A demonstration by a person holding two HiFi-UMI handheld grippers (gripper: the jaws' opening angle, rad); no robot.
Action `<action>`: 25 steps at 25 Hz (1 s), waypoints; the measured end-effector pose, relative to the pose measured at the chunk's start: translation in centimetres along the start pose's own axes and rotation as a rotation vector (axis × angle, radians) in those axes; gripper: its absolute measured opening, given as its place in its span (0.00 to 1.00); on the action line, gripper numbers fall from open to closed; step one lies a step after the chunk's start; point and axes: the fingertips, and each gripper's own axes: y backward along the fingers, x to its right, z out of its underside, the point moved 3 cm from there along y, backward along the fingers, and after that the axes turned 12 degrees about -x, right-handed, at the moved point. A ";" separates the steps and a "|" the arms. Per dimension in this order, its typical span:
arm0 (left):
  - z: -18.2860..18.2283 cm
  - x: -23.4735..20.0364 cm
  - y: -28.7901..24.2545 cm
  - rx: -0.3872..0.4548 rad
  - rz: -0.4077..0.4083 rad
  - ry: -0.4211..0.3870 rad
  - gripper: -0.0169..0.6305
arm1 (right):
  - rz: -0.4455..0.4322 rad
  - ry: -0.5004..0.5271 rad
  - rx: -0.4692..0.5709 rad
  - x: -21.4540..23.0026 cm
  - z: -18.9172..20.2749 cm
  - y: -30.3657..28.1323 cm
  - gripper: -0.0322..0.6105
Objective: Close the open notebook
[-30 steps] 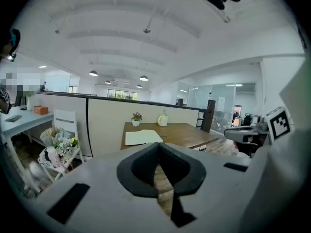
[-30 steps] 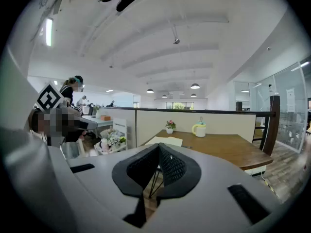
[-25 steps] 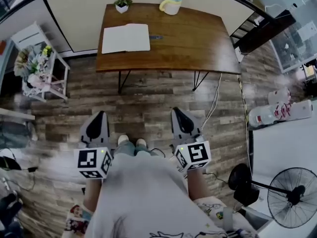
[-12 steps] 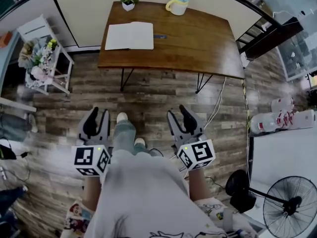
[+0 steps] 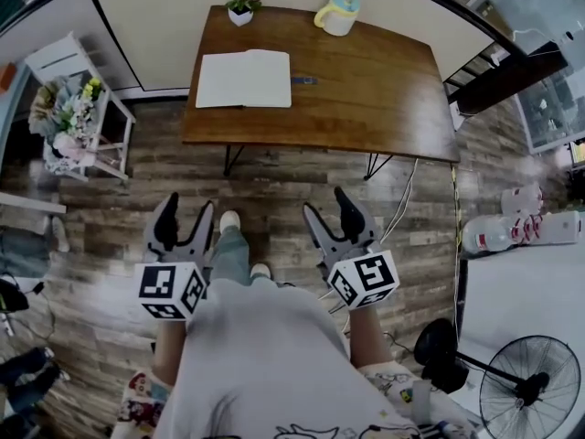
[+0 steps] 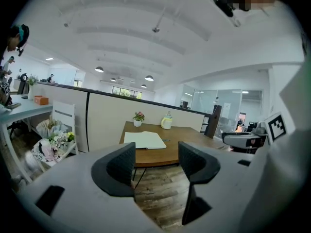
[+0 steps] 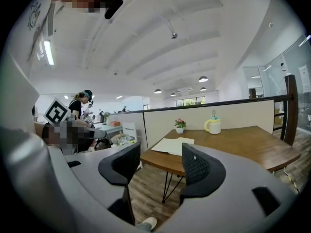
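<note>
Closest in, the left claw (image 5: 186, 213) and the right claw (image 5: 329, 207) are held low in front of the person's white shirt (image 5: 265, 355), both aimed toward the counter. Each claw is spread, its dark ribbed pads well apart. The jaws of both have just been opening, and each gripper view shows only floor and far-off furniture in the gap, so neither pinches anything. Between the two claws a jeans-clad leg (image 5: 230, 256) reaches forward, ending in a pale shoe (image 5: 228, 219); a second shoe tip (image 5: 260, 270) shows just behind it. Off to the lower right stands a black floor fan (image 5: 530, 387).

Beyond the feet a stretch of grey-brown plank floor (image 5: 283, 186) separates the person from the counter (image 5: 384, 90), a brown wooden top on thin black legs. A white cable (image 5: 403, 186) hangs down by its right legs.

The notebook (image 5: 244, 79) lies on the left part of the counter, well apart from both claws. It is open flat, its blank white pages facing up. Just beside its right edge rests a small dark item (image 5: 305, 80), too small to identify.

Farther back on the counter, a white pot of pink flowers (image 5: 242, 5) stands near the rear left corner, and a pale cup with a yellow handle (image 5: 339, 15) stands to its right. A cream partition (image 5: 164, 12) runs behind the counter, and to the left a white rack (image 5: 69, 108) holds bunches of flowers.
</note>
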 end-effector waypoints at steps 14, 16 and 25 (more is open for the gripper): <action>-8.3 -9.2 -9.5 -0.005 0.019 0.006 0.51 | 0.046 -0.007 -0.019 3.0 -7.0 -12.5 0.47; -9.0 -10.4 -10.4 -0.003 0.023 0.006 0.52 | 0.057 -0.012 -0.021 3.1 -7.3 -13.6 0.47; -10.2 -13.5 -13.4 -0.043 0.082 -0.005 0.54 | 0.128 -0.057 -0.058 3.3 -8.1 -16.3 0.48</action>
